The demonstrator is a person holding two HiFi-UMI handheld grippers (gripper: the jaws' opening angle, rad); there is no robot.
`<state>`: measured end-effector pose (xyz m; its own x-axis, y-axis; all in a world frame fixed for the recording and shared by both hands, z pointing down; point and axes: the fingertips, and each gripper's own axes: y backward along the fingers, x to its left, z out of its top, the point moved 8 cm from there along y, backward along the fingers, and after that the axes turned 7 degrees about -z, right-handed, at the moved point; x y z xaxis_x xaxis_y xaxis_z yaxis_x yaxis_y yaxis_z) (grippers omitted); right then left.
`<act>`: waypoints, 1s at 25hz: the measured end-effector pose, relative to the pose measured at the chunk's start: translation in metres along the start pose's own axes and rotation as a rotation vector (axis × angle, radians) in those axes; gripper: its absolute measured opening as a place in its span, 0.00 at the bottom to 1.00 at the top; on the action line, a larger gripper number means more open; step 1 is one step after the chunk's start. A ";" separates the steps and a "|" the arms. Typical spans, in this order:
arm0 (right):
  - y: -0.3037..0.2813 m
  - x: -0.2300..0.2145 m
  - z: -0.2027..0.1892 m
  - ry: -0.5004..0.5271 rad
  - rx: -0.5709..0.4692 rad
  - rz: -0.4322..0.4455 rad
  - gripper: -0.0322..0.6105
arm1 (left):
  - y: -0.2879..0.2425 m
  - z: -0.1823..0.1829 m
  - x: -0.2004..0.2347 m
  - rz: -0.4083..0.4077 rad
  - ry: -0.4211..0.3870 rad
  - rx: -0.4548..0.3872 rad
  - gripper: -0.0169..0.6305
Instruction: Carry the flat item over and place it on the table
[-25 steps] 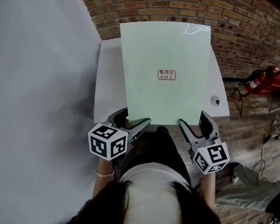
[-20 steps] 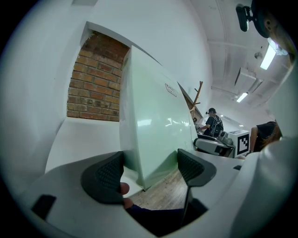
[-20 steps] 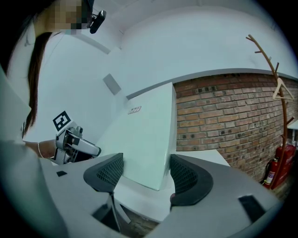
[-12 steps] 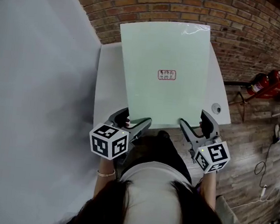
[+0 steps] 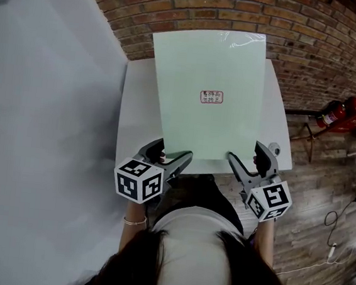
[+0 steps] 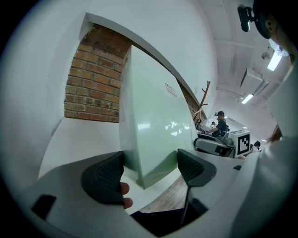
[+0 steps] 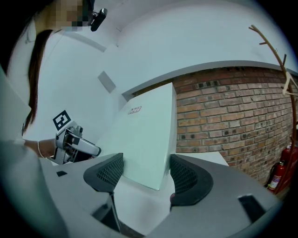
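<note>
Here the flat item point(image 5: 210, 79), a pale green board in glossy clear wrap, is held up over the white table point(image 5: 138, 103) by its two near corners. The left gripper point(image 5: 175, 159) is clenched on the near left corner. In the left gripper view that corner fills the space between the two dark ribbed pads point(image 6: 104, 176), and a fingertip shows just below the left pad. The right gripper point(image 5: 239, 166) is clamped on the near right corner in the same way, with the board's thick edge wedged between its pads point(image 7: 186, 179).

The board is tilted, and its near corners are clear of the tabletop. In the head view its near edge lies close to the table's near edge, and its far edge overlaps the brick wall point(image 5: 303, 32) beyond the table. Whether the far edge touches the table cannot be told. A small red-bordered label point(image 5: 212, 97) sits at the middle of the board's upper face.

A plain white wall point(image 5: 41, 124) stands to the left of the table. To the right is a wooden floor point(image 5: 325, 186), with a red fire extinguisher point(image 5: 336, 114) by the brick wall.
</note>
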<state>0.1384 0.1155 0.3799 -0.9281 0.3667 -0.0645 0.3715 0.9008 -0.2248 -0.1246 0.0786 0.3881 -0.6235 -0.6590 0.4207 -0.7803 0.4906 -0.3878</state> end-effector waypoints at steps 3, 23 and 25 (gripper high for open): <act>-0.008 -0.012 0.002 -0.007 0.010 0.005 0.58 | -0.011 0.006 0.002 0.007 0.009 0.004 0.59; -0.069 -0.068 0.014 0.007 0.046 0.065 0.58 | -0.066 0.041 0.026 0.056 0.061 0.000 0.59; -0.075 -0.071 0.016 0.014 0.048 0.077 0.58 | -0.069 0.043 0.028 0.064 0.067 0.000 0.59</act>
<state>0.1763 0.0184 0.3853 -0.8964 0.4377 -0.0702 0.4396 0.8578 -0.2664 -0.0860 0.0014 0.3916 -0.6742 -0.5867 0.4485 -0.7385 0.5307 -0.4159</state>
